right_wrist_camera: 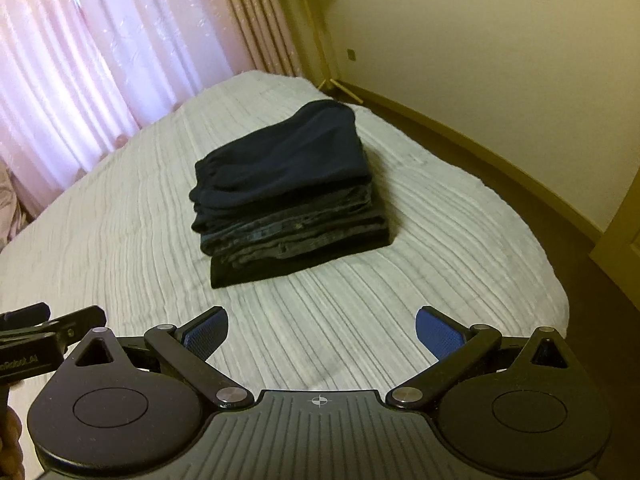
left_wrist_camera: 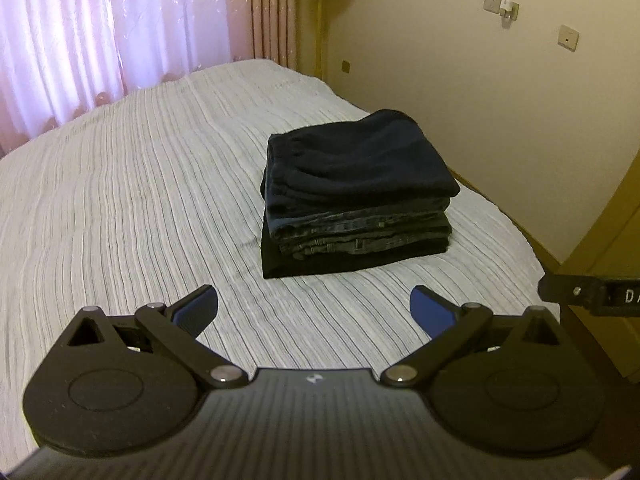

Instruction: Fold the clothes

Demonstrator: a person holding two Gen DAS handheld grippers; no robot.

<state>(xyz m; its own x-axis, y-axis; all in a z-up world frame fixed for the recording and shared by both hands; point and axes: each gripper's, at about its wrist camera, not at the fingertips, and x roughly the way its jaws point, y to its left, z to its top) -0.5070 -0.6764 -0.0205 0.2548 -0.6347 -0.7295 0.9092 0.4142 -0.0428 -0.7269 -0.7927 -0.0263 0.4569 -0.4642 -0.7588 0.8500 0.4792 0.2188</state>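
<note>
A home bedroom: a bed point(left_wrist_camera: 140, 184) under a ribbed pale cover, pink curtains point(left_wrist_camera: 120, 20) over a bright window, cream walls with switches point(left_wrist_camera: 568, 38), and a wooden door point(left_wrist_camera: 612, 236).

My left claw point(left_wrist_camera: 314, 312) is spread wide, blue pads point(left_wrist_camera: 430, 314) facing each other with nothing between them. My right claw point(right_wrist_camera: 322, 332) is spread just as wide and empty. Both hover level, side by side, near the bed's near edge.
</note>
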